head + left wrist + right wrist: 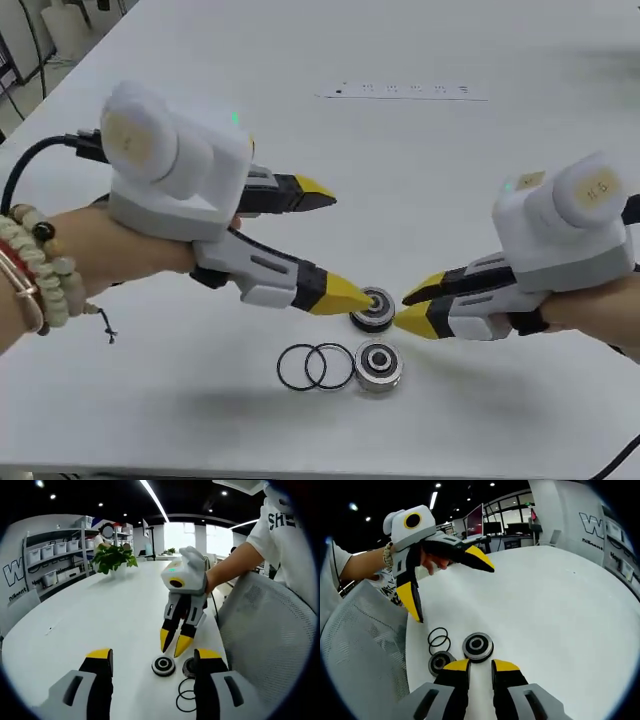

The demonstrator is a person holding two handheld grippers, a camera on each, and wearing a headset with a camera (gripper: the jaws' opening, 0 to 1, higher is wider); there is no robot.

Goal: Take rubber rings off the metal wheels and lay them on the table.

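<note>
2 rubber rings (315, 367) lie beside 1 metal wheel (378, 365); a second wheel (373, 308) sits between the wide-open, empty left gripper (335, 243) and the barely parted, empty right gripper (408, 308).

Left gripper (335, 243) fingers spread wide, bare table (450, 150) between. Dark wheel (372, 308) sits between lower left fingertip (347, 293) and right gripper (418, 303) tips. Second wheel (379, 365), two loose rings (316, 366) just beside it. Beyond fingertips, table open.
</note>
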